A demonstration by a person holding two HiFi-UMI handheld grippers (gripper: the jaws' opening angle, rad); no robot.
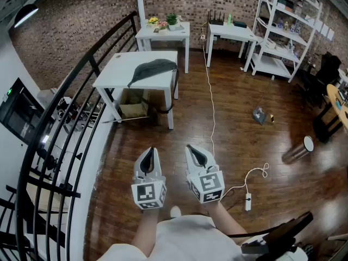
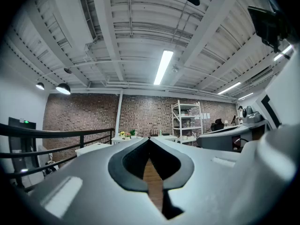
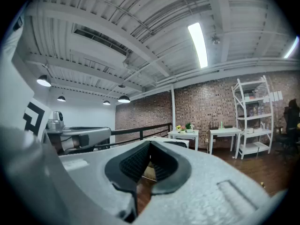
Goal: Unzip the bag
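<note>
Left tongs (image 1: 148,155) and right tongs (image 1: 197,152) closed, empty, side by side.

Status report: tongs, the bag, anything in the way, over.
Left tongs and right tongs shut, empty. Bag lying on white table well ahead, untouched. White cable trails the floor right of the path.

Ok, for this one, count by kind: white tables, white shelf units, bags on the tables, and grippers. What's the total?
White tables: 3
White shelf unit: 1
Bag: 1
Grippers, left gripper and right gripper: 2
Total: 7
</note>
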